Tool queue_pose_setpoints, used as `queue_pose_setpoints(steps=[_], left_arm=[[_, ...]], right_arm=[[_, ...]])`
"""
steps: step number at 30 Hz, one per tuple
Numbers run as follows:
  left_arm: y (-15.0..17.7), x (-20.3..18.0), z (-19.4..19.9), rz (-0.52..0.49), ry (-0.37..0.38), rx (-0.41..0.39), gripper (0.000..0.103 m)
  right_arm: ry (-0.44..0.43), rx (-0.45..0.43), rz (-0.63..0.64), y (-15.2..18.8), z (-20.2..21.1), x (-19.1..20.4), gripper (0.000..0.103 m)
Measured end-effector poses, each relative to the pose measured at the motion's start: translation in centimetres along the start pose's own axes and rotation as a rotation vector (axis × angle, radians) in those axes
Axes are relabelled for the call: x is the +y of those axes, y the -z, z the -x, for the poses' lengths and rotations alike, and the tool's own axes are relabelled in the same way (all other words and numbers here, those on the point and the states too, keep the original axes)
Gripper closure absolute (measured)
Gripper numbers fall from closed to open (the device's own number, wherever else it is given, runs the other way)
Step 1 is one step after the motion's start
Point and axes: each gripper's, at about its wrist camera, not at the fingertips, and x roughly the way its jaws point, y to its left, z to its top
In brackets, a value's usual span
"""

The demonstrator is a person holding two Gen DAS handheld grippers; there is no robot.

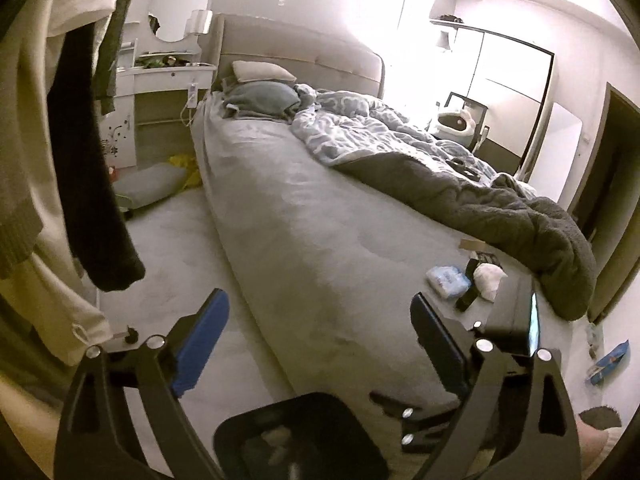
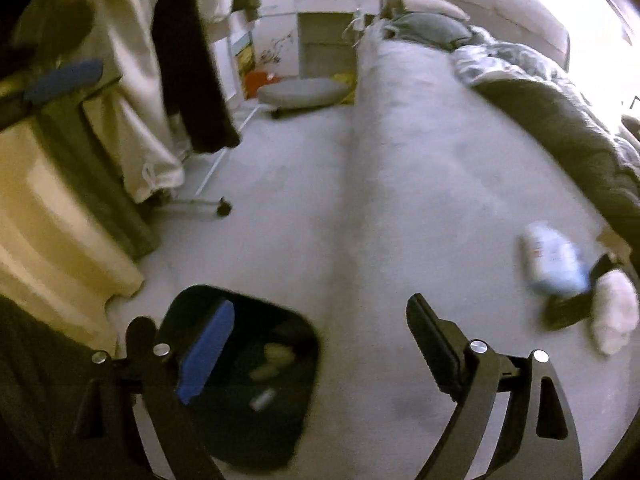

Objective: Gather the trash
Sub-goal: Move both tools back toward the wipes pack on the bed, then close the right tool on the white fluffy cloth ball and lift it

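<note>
Both the left gripper (image 1: 320,340) and right gripper (image 2: 320,344) hang empty, jaws spread wide. Reaching for the white crumpled wad (image 2: 614,310), the right gripper could snag the black case (image 2: 568,308) beneath it, missing the bin (image 2: 240,384).

A bedroom with pale walls holds a wide bed (image 1: 304,216) under a grey sheet, its padded grey headboard (image 1: 304,50) against the far wall, with a patterned duvet (image 1: 360,128) and a dark grey blanket (image 1: 500,216) rumpled on top. Beside the bed's head stands a white dressing table (image 1: 168,76) with an oval mirror (image 1: 180,6). Pale carpet (image 2: 280,184) covers the floor, clothes (image 1: 92,168) hang at the left, and strong light washes out the far right by the wardrobe (image 1: 508,92).
</note>
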Motion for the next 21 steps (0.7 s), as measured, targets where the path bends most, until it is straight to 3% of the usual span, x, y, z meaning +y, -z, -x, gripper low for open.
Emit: queue_pose_setpoints(steps=[11,21], left_arm=[[-1.1,-3.2,-3.1,-0.042,0.002,-0.007,0.007],[-0.5,-6.3,-6.7,-0.068,0.042,0.049,0.007]], right_arm=[[0.061,-0.064,-0.047,-0.2,2.7,-6.2,0.014],[0.118,-0.109,-0.109,-0.3,4.6,-12.4,0.014]])
